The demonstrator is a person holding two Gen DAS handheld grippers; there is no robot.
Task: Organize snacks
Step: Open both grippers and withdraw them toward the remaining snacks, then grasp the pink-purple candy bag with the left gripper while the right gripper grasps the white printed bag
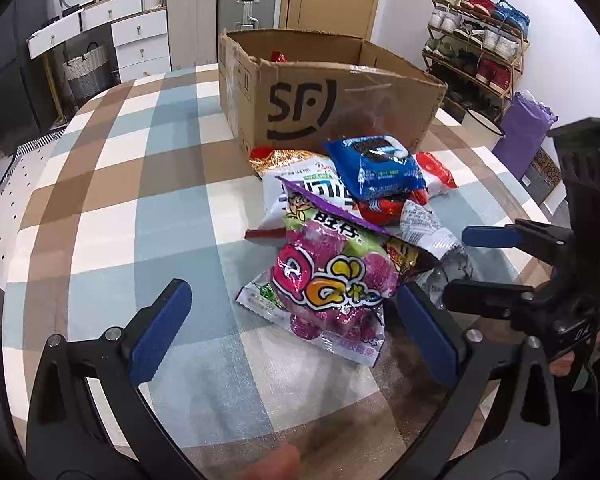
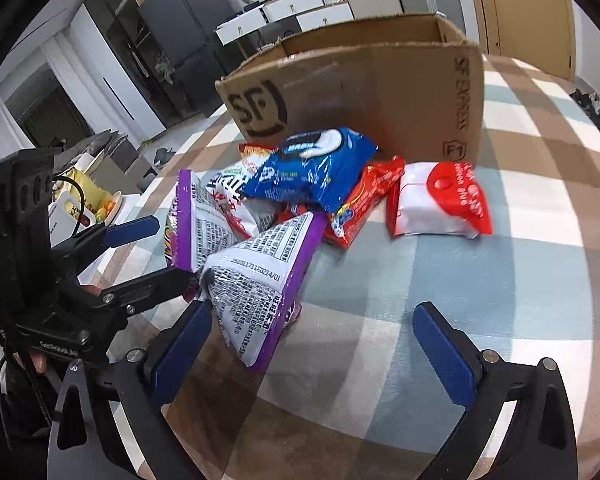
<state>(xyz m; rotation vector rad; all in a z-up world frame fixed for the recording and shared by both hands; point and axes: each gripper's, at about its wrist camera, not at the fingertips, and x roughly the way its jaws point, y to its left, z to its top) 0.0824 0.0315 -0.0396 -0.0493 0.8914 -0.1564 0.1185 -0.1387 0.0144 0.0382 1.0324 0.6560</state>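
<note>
- Holding both tongs wide open and empty, we have the left tongs point(image 1: 294, 334) around the purple candy bag point(image 1: 324, 280) and the right tongs point(image 2: 326, 350) beside it
- The snack pile lies on the bench point(image 1: 140, 208), just before the open box point(image 1: 300, 92)
- Closing both at once, we judge, could tear the bag or make the tongs collide
- The blue pack point(image 2: 312, 168) rests on top and may slide off if we tug the bag
</note>
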